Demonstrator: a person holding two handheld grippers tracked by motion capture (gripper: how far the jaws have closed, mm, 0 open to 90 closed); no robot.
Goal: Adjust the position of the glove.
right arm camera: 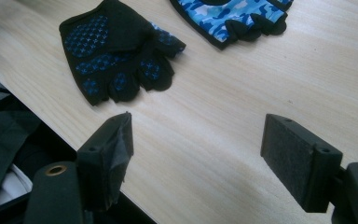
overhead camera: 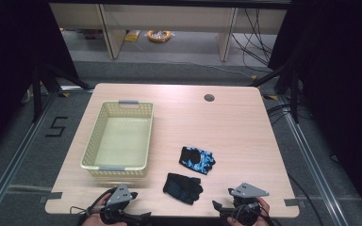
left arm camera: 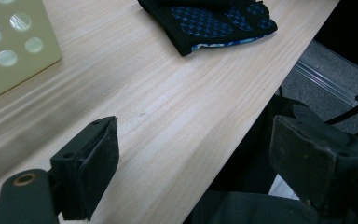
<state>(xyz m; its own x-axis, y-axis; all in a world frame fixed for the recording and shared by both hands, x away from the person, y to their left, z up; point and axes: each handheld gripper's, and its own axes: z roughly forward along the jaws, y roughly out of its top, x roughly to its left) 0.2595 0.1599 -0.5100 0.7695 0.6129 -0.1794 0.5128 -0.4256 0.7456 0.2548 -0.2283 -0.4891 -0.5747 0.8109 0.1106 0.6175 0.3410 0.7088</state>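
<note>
Two fingerless gloves [overhead camera: 183, 187] near basket [overhead camera: 118, 141], both tools released, no readable writing

A cream perforated plastic basket [overhead camera: 118, 139] sits left on the pale wooden table [overhead camera: 235, 122]. Right of it lie a blue camouflage fingerless glove [overhead camera: 197, 159] and, nearer the person, a black dotted-palm fingerless glove [overhead camera: 183, 187].

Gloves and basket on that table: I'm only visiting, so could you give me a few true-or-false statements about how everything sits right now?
1. The basket has a glove inside it. False: it is empty; both gloves lie on the table.
2. The black glove lies nearer the person than the blue camouflage glove. True.
3. The left gripper is shut on the black glove. False: its jaws stand open over the table edge, holding nothing.
4. The right gripper is open. True.
5. The two gloves are stacked. False: they lie apart.
</note>
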